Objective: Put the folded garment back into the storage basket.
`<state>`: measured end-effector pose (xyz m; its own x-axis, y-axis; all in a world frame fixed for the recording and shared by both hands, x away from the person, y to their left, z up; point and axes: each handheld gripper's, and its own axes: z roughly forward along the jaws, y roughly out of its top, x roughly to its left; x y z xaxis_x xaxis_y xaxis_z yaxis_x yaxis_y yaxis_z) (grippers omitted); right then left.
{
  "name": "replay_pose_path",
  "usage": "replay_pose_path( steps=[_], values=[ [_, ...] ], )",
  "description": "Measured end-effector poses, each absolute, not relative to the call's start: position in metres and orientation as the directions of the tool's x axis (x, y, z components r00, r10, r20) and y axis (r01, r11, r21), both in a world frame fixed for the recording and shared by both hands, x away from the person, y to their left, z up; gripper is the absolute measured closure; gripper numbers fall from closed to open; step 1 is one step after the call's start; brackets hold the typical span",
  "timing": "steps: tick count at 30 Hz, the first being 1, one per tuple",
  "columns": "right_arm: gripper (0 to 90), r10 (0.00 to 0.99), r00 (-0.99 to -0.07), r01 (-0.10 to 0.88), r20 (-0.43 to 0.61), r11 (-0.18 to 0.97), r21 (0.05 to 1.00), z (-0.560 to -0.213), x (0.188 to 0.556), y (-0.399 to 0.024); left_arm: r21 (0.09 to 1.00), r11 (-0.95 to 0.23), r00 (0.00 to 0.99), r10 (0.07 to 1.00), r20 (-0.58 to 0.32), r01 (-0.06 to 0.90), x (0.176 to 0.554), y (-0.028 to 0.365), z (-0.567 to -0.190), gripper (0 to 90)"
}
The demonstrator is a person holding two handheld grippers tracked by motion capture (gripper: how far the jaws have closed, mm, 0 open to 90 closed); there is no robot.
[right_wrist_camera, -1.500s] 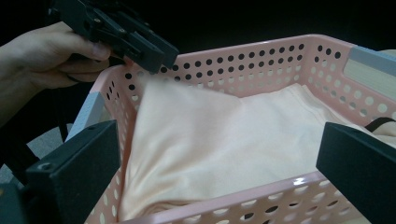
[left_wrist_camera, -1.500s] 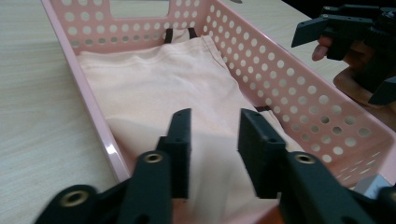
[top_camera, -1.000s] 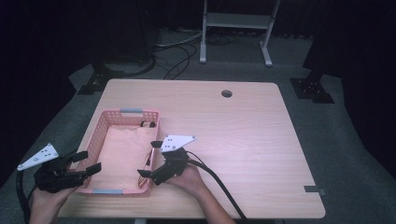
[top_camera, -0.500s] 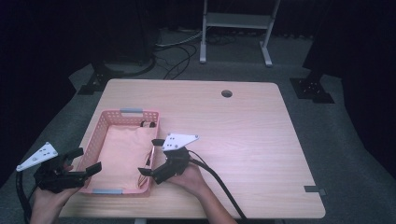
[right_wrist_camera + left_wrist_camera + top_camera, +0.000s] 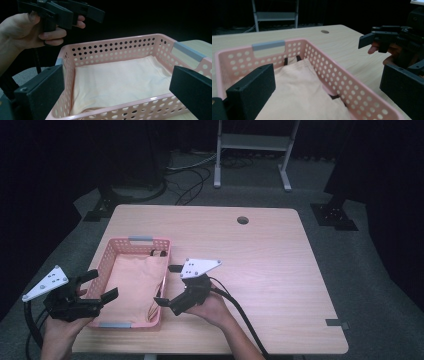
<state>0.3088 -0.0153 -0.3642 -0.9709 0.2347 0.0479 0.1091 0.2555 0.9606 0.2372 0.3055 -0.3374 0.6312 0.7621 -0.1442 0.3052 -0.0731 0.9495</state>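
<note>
A pink perforated basket (image 5: 107, 255) sits on the left half of the table with a folded peach cloth (image 5: 137, 282) lying flat in it. My left gripper (image 5: 98, 286) hovers at the basket's near-left corner. Its jaws have just been opening and stand wide, with nothing pressed between them. My right gripper (image 5: 168, 285) is open just outside the right wall. The left gripper view looks over the basket wall (image 5: 337, 72) and the cloth (image 5: 299, 87) between my own jaws (image 5: 328, 85). The right gripper view has its jaws (image 5: 117, 91) framing the basket (image 5: 112, 52) and cloth (image 5: 120, 75).
The wooden table has a round cable hole (image 5: 243, 220) near its far edge and a strip of tape (image 5: 337, 324) at the front right. A black cable (image 5: 240, 315) trails from the right gripper. A metal stand (image 5: 252, 145) and floor cables lie beyond the table.
Both grippers have lifted slightly beside the basket. The left jaws stand wider than a second ago. Basket and cloth have not moved.
</note>
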Motion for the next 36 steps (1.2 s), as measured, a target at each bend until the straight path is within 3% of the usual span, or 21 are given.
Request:
replay_pose_path(
  steps=[18,36],
  values=[
    [0.0,0.247,-0.969,0.089,0.028,0.242,0.966,-0.335,0.304,-0.057,0.965,-0.107,0.708,0.7,-0.098,0.239,0.246,0.252,-0.306,0.0],
    [0.0,0.342,-0.94,0.069,-0.015,0.233,0.97,-0.31,0.298,-0.124,0.969,-0.15,0.797,0.6,-0.069,0.197,0.264,0.183,-0.289,0.0]
  ],
)
